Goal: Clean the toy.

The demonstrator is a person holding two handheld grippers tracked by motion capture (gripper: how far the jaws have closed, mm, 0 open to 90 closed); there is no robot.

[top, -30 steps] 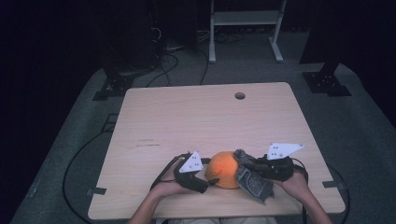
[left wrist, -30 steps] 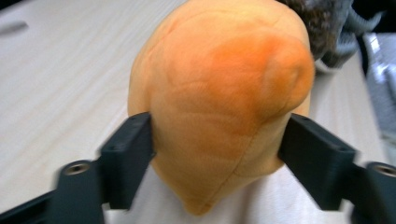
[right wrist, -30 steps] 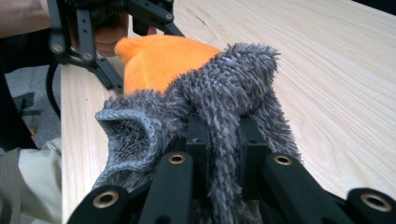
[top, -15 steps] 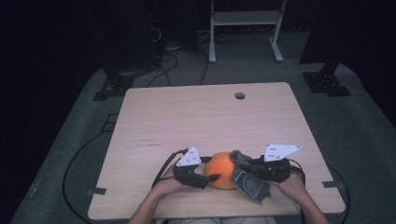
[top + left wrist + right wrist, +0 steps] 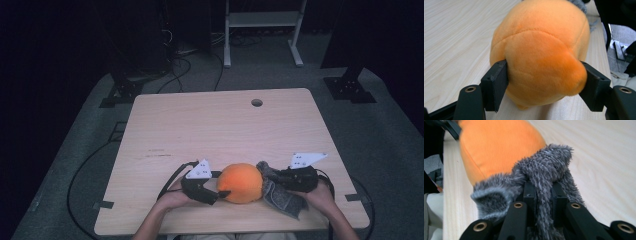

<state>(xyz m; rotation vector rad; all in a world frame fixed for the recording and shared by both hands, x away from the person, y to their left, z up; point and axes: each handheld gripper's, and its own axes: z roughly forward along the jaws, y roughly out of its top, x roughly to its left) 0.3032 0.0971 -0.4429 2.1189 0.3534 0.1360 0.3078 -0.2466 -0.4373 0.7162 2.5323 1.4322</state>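
While left tongs [image 5: 544, 75] pinch plush [image 5: 541, 50] (grey fur [image 5: 544, 170] gripped opposite).

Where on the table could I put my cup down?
The wooden table is bare from the cable hole down to the grippers, and along both side edges. It is crowded near the front edge, around the orange plush toy and its grey furry piece.
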